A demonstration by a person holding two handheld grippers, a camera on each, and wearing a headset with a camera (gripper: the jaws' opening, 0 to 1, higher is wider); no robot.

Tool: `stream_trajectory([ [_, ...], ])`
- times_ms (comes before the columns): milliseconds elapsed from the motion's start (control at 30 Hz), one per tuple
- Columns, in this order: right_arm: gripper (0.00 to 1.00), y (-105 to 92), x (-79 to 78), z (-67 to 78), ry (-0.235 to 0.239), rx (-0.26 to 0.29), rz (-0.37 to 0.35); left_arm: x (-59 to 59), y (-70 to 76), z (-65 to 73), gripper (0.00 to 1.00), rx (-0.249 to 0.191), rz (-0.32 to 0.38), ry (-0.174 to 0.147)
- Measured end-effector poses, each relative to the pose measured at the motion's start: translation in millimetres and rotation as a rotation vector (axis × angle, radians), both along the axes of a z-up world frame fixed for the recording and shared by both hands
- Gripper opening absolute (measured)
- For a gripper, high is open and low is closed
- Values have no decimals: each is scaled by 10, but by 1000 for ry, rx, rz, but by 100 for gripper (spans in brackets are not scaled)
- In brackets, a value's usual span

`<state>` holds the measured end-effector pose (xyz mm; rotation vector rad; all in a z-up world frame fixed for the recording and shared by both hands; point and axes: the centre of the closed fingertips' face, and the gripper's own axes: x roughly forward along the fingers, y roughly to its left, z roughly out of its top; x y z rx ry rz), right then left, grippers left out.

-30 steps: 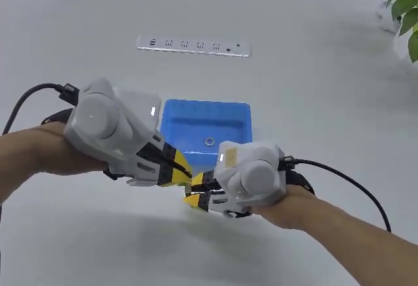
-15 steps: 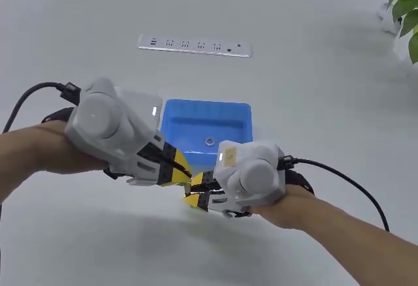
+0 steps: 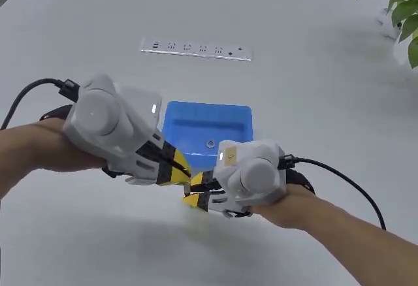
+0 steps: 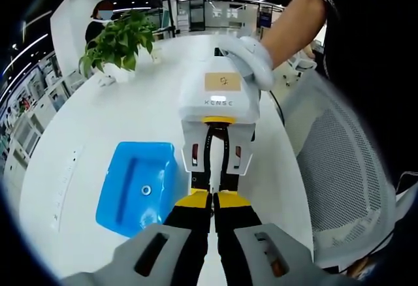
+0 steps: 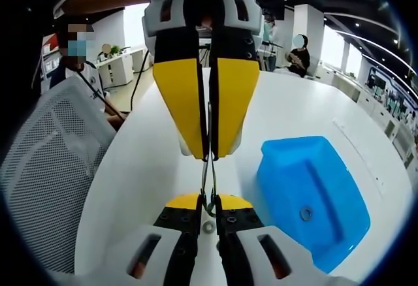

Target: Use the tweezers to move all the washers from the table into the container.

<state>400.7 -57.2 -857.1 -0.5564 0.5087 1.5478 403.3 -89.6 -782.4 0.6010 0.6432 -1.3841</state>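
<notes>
White tabletop (image 3: pixel 313 90) under bright office light, and the two tools meet nose to nose just on the near side of the blue container (image 3: pixel 206 126). The left gripper (image 5: pixel 209 153) has its yellow pads pressed flat together on the back end of the tweezers (image 5: pixel 208 175). Their long axis runs straight out from those pads, in line with both tools, into the slot of the right gripper (image 5: pixel 208 204). The right fingers stand close, with a thin gap and the tweezer tips inside it — whether they squeeze the tips I cannot tell.

The coming pick turns on one relation: a loose washer (image 5: pixel 208 226) lies on the table just past the tweezer tips, seen down through the gap between the right fingers, so I judge the right gripper the nearer one.

Count — two washers: that one, and one (image 3: pixel 209 144) already in the container, beyond the fingertips. One pair of tweezers, one container.
</notes>
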Motion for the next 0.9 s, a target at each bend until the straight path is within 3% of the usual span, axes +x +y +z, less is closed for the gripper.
stream_trajectory([
  [433,10,-12,-5,195,-12,11,13,-17,-21,198,5,-3,0,-7],
  [900,10,-27,75,400,-46,18,9,38,-26,394,5,-8,-2,-31],
])
